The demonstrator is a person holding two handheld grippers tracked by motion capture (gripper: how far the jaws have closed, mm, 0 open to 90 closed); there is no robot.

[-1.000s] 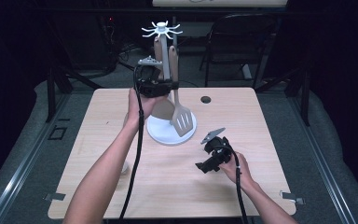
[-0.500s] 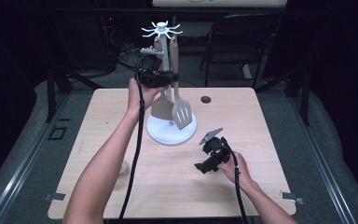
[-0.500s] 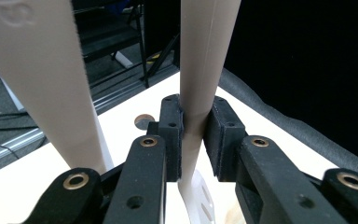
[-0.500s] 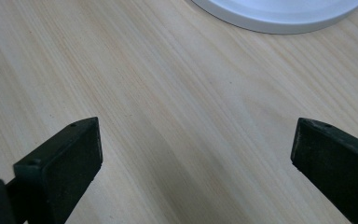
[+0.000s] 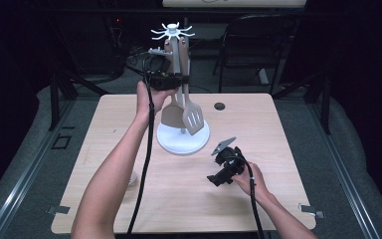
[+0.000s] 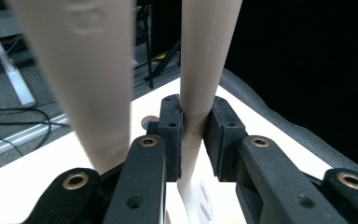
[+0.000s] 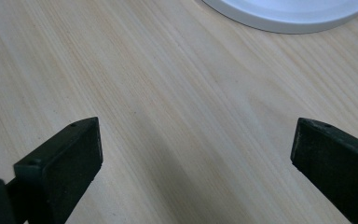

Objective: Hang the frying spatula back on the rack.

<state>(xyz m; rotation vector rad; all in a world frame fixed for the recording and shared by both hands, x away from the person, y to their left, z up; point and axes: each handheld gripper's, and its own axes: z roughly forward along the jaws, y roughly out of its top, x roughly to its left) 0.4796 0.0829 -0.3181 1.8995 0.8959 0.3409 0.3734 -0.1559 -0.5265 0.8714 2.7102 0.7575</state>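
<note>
The left gripper (image 6: 193, 140) squeezes a spatula (image 6: 205, 60) handle up by the rack (image 5: 173, 34). A second spatula (image 6: 86, 74) hangs beside it. The right gripper (image 7: 196, 154) rests wide open on the table (image 7: 168, 116).

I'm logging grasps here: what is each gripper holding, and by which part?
The left gripper clamps the slotted spatula by its handle, well above the blade. The right gripper holds nothing, jaws apart over the table.
</note>
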